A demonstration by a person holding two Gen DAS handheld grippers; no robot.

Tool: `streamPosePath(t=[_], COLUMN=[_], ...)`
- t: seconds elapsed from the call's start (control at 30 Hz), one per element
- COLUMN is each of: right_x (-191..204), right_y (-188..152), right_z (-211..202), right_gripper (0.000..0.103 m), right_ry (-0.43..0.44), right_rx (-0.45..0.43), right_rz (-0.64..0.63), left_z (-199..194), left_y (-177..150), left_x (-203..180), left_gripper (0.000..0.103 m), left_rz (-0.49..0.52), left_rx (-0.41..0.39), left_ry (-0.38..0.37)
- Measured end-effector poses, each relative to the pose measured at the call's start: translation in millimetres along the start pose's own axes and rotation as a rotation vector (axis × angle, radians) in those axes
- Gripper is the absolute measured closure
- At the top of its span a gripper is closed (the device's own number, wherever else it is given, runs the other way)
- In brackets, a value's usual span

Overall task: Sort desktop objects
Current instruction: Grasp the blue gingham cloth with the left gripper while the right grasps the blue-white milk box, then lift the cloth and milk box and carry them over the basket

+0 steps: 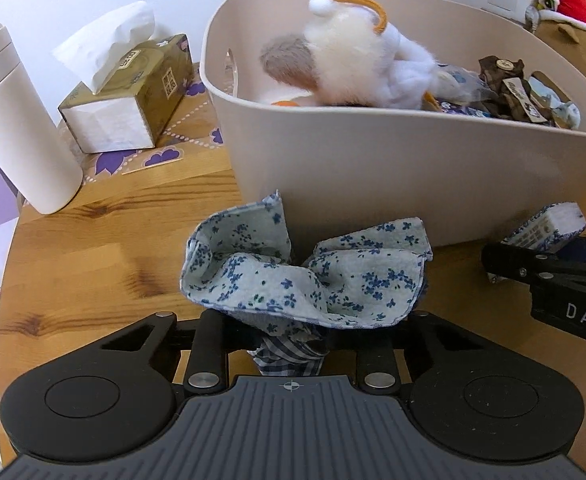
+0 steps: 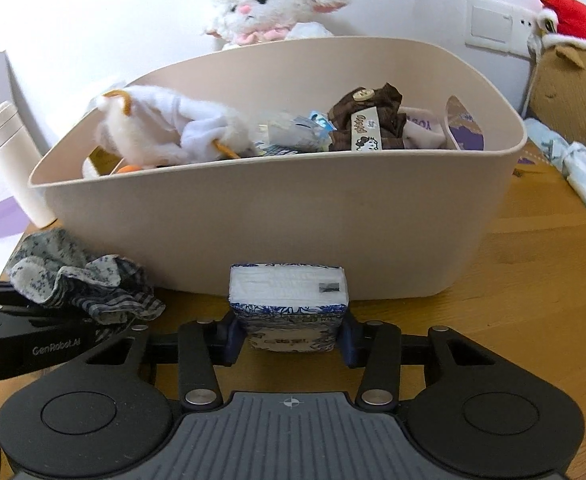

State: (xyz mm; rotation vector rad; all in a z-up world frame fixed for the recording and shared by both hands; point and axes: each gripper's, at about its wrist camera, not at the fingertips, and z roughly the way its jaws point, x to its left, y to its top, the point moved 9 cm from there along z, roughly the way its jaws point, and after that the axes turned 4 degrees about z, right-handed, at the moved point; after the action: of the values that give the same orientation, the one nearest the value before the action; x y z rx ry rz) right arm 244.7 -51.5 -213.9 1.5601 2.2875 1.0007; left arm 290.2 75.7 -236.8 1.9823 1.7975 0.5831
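Left gripper (image 1: pixel 293 334) has its black fingers pinched narrow on a crumpled pale-blue cloth with small blue flowers (image 1: pixel 293 276); a checked underside bunches between the jaws, and the rest fans out above them. The cloth sits just in front of the near wall of a big beige oval plastic bin (image 1: pixel 413 168), touching or nearly so, can't tell which.

Right gripper (image 2: pixel 289 338) clamps a small blue-and-white patterned tissue pack (image 2: pixel 289 300), blue pads (image 2: pixel 233 336) pressing on both sides, white end face up. The pack is close to the bin's (image 2: pixel 293 220) near wall, right of the cloth (image 2: pixel 73 276). Whether either item is off the round wooden tabletop (image 1: pixel 93 232) I can't tell.

Inside the bin: a white fluffy plush toy with an orange loop (image 1: pixel 353 64) at left, a clear plastic packet in the middle, a brown fabric item with a button and printed label (image 2: pixel 369 120) at right.

Far left on the table: a white cylindrical tumbler (image 1: pixel 17 120) and a gold tissue box with a tissue sticking up (image 1: pixel 129 92), on a purple-flowered mat. Behind the bin, a white plush lamb (image 2: pixel 269 4) against the wall; far right, a red plush (image 2: pixel 577 20) on a cardboard box.
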Motion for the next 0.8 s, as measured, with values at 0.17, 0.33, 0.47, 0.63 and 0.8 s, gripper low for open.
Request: streamPosePath(t=[0.17,0.33,0.47,0.63,0.8], right_x=[-0.2,-2.1,-5.8,-12.8,-19.2], right_y=[2.3,-2.1,-4.7,-6.9,-2.8], right_z=[-6.7,-23.3,-37.5,-59.9,-84.5], right_gripper=[0.060,0.060,0.059,0.059,0.059], right_ry=[0.013,0.020,0.029,0.043,0.072], right_rx=[-0.001,-0.015,-0.025,-0.044,-0.063], right_rz=[-0.012,-0.029,-0.024,-0.004,0.020], left_z=[-8.5,-20.3,-31.4,-45.7,-62.9], left_y=[-5.9,-9.8,-12.3,-16.8,-19.0], left_x=[-4.3,-11.6,-17.5,-23.2,-28.7], left_gripper=[0.078,0.078,0.079,0.079,0.079], left_rz=[-0.003,0.003,0.005,0.003,0.006], left_rx=[-0.002,-0.016,-0.027,-0.036,-0.052], left_ry=[0.009,0.011,0.018,0.026,0.032])
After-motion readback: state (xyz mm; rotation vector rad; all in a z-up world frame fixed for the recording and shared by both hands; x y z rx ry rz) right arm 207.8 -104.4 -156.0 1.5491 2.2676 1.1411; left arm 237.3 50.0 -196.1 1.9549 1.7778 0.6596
